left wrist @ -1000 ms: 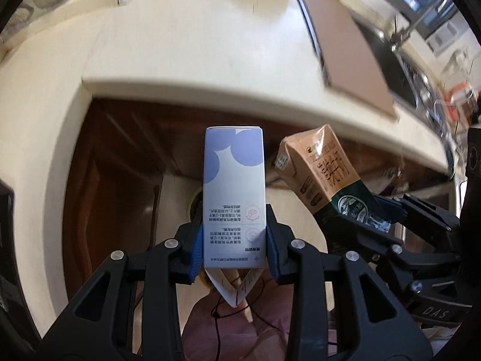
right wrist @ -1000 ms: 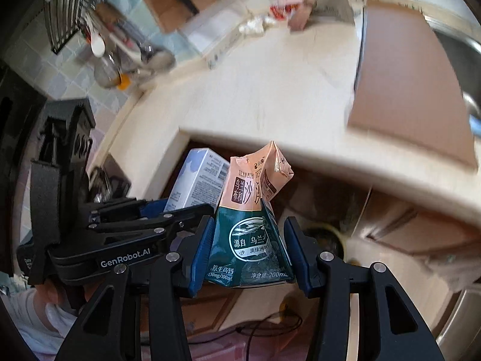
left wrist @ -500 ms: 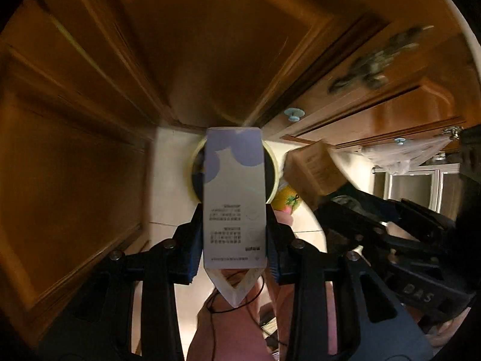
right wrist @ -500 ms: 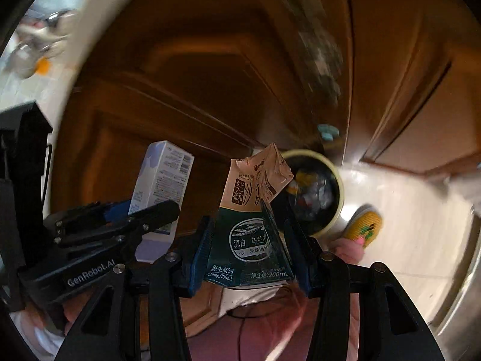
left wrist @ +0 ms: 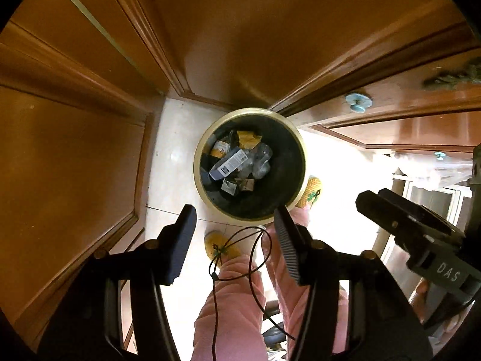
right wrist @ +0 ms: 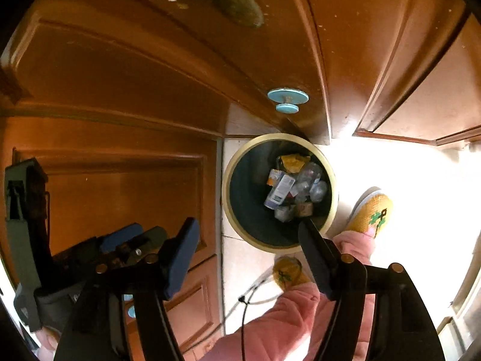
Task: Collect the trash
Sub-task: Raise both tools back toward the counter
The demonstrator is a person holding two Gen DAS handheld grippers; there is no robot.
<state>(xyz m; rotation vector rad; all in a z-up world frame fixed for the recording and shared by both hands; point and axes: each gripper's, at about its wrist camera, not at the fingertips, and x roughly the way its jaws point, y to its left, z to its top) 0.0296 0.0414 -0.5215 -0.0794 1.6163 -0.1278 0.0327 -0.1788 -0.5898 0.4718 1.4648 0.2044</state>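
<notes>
Black fingers of my left gripper (left wrist: 234, 219) stand wide apart with nothing between them, and my right gripper (right wrist: 249, 234) is spread the same way, equally bare. Just beyond the tips I see pink trouser legs (left wrist: 234, 294) and a thin dark cord (left wrist: 240, 258) dangling across them, with yellow knitted slippers (right wrist: 371, 213) on the pale tiled floor (left wrist: 174, 162). Directly under both claws stands the round bin (left wrist: 302, 162), cream-rimmed and dark inside. The trash lies at its bottom: a pale lilac-and-white carton (left wrist: 228, 164) on its side with its printed panel up, a crumpled clear plastic bottle (left wrist: 261, 158) beside it, yellow wrappers (left wrist: 248, 138) and smaller cartons I cannot read. Brown wooden cabinet doors (right wrist: 120, 96) crowd around the bin, one carrying a light blue knob (right wrist: 287, 98) right above the rim.
</notes>
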